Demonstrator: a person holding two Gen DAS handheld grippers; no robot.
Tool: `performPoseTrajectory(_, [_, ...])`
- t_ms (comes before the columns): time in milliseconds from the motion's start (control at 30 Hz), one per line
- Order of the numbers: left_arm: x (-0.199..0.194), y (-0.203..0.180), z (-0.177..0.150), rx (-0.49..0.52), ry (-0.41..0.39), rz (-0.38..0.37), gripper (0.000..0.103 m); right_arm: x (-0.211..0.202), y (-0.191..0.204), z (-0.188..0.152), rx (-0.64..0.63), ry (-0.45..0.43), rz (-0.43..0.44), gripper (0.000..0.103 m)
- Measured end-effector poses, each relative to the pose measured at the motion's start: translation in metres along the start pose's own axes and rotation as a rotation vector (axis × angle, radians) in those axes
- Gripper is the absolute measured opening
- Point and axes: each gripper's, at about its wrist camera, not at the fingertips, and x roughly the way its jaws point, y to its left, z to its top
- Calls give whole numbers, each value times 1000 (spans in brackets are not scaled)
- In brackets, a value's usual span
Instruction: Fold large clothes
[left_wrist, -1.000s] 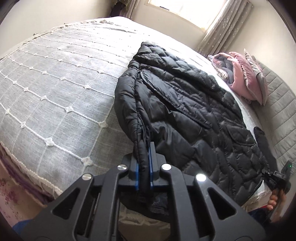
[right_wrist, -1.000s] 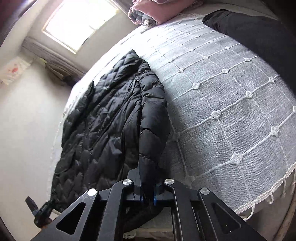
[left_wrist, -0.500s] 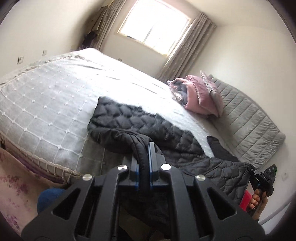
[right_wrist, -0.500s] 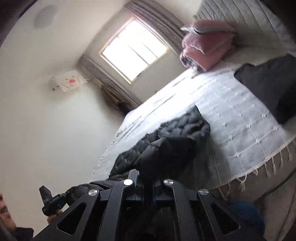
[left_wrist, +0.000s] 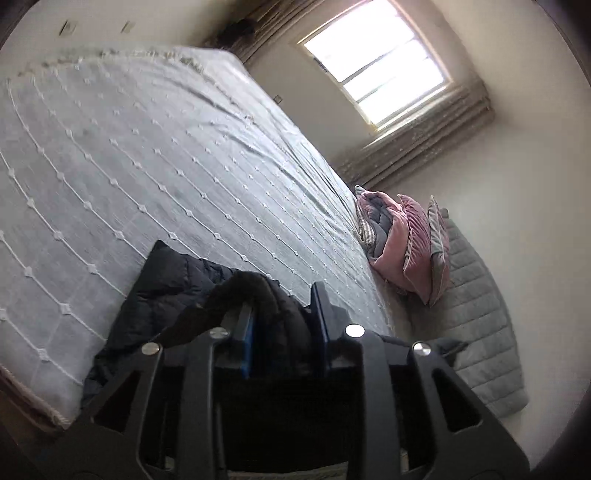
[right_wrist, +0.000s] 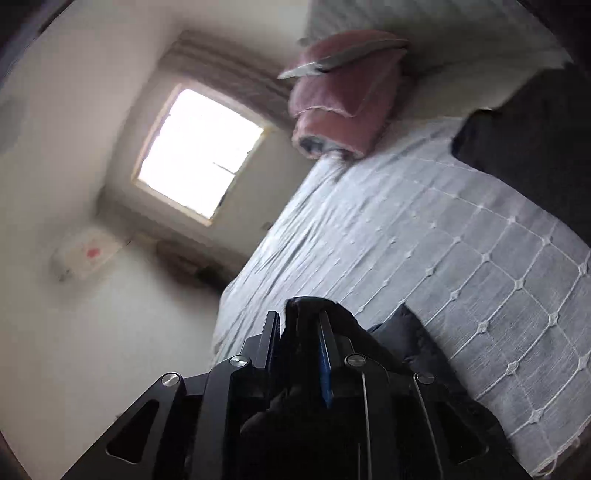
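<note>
1. One black puffer jacket (left_wrist: 162, 295) lies bunched at the bed's (left_wrist: 166, 155) near edge, at 6 o'clock in both views.
2. My left gripper (left_wrist: 282, 314) and right gripper (right_wrist: 297, 339) have just been opening; jacket folds sit loose between the parted fingers.
3. One pink pillow pile (left_wrist: 402, 243) rests at 3 o'clock, one window (left_wrist: 376, 59) at 1 o'clock.
4. One dark garment (right_wrist: 528, 155) lies at 2 o'clock in the right view.

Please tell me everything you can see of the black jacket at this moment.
The black jacket is a puffy quilted coat of smooth, slightly shiny fabric. It lies bunched at the near edge of the grey bedspread, partly hanging over it. One fold rises between the fingers of the left gripper, another between those of the right gripper. Both grippers' jaws have just been opening and now stand parted, loose around the fabric. Its sleeves and collar cannot be told apart.
</note>
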Motion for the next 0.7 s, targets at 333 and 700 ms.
performPoseTrajectory(333, [78, 65, 45, -188, 10, -22, 78, 80, -23, 18, -231, -26, -164, 73])
performPoseTrajectory(700, [159, 84, 19, -3, 175, 298, 77, 203, -60, -13, -421, 380, -448, 63])
